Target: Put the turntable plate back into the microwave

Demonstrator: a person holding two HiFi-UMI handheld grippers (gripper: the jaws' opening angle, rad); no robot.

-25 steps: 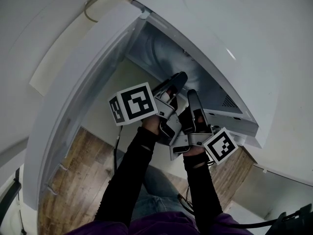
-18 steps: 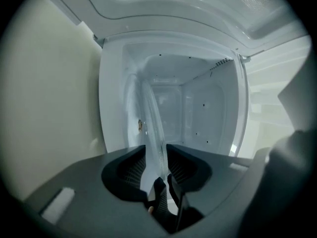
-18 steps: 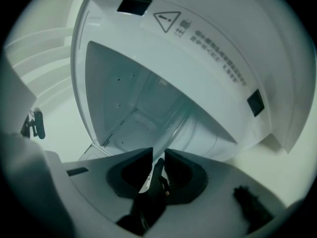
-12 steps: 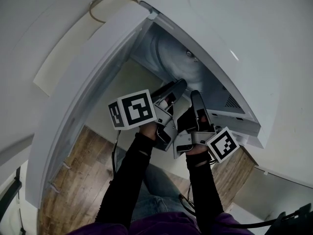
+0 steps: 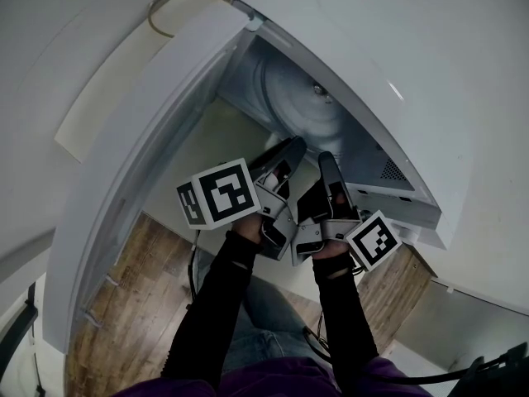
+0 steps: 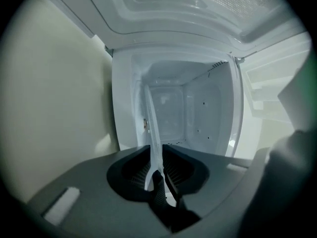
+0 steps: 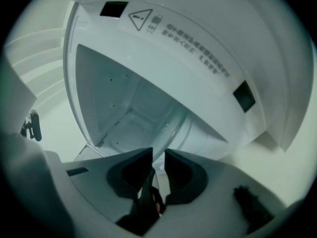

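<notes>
Left claw [image 6: 156,163] grasps the near rim of the turntable plate [image 5: 291,104]. Its jaws have just been closing, and the thin glass edge runs straight between the pads. Right claw [image 7: 158,168] is clenched on the same rim just beside it, with the clear glass only faintly visible in the narrow gap between its jaws. In the head view, both claws sit side by side at the mouth of the white microwave [image 5: 413,81], whose door [image 5: 136,172] hangs wide open to the left. The round plate reaches from the claws into the cavity [image 6: 198,118], with its ringed face and centre hub showing. Most of the plate looks to be inside, so the carrying-in part of the task seems nearly done. Whether the plate rests on the cavity floor cannot be told. What is likely left is to lower it flat onto its seat in the middle, release both claws, and draw them out of the opening.
</notes>
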